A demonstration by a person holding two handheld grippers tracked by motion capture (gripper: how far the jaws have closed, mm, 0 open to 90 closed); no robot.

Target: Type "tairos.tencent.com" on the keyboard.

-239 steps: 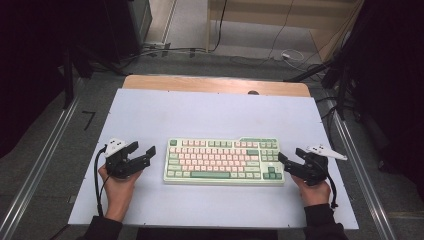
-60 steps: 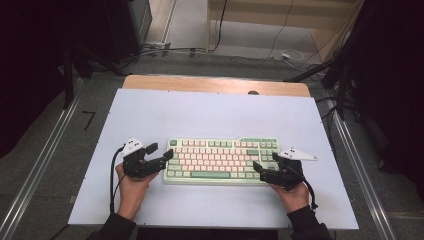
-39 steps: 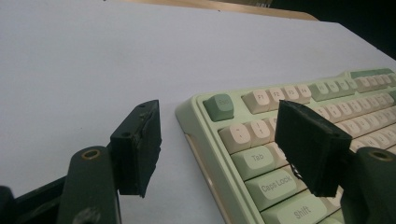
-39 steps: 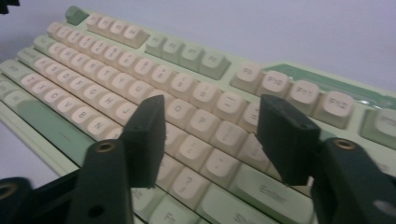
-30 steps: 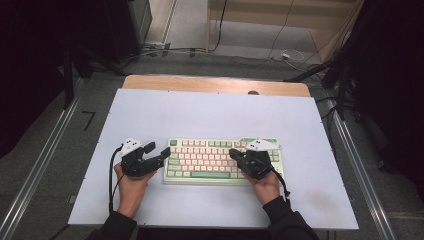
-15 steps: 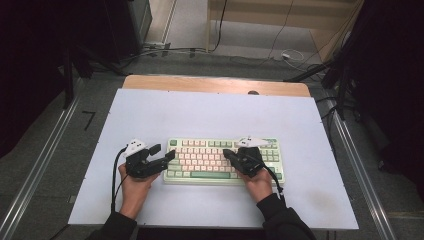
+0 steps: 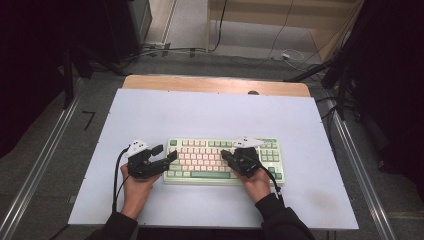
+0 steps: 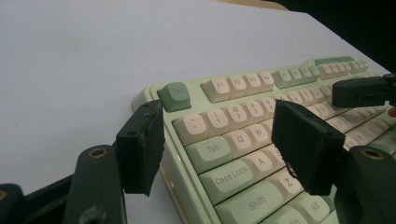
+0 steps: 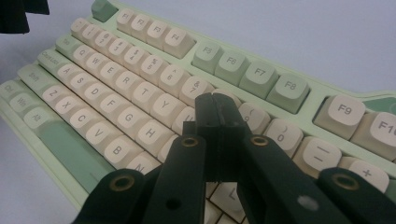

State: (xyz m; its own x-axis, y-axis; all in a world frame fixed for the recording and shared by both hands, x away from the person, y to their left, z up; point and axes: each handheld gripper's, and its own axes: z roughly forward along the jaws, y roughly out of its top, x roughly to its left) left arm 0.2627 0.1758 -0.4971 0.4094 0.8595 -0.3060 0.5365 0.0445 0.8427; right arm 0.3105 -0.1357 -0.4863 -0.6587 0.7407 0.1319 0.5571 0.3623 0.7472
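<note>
White tabletop [image 7: 210, 112] around keyboard [image 7: 200, 159]

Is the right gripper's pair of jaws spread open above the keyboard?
No, the right gripper has its jaws pressed together, tips over the keyboard near the number row.

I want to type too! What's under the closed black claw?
Under the right gripper are the keyboard's cream keys, near the 8 and 9. The key right below its tips is covered.

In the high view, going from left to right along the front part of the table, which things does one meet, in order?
Black left gripper with open jaws → pale green and cream keyboard → black right gripper with shut jaws, over the keys → bare white table surface.
</note>
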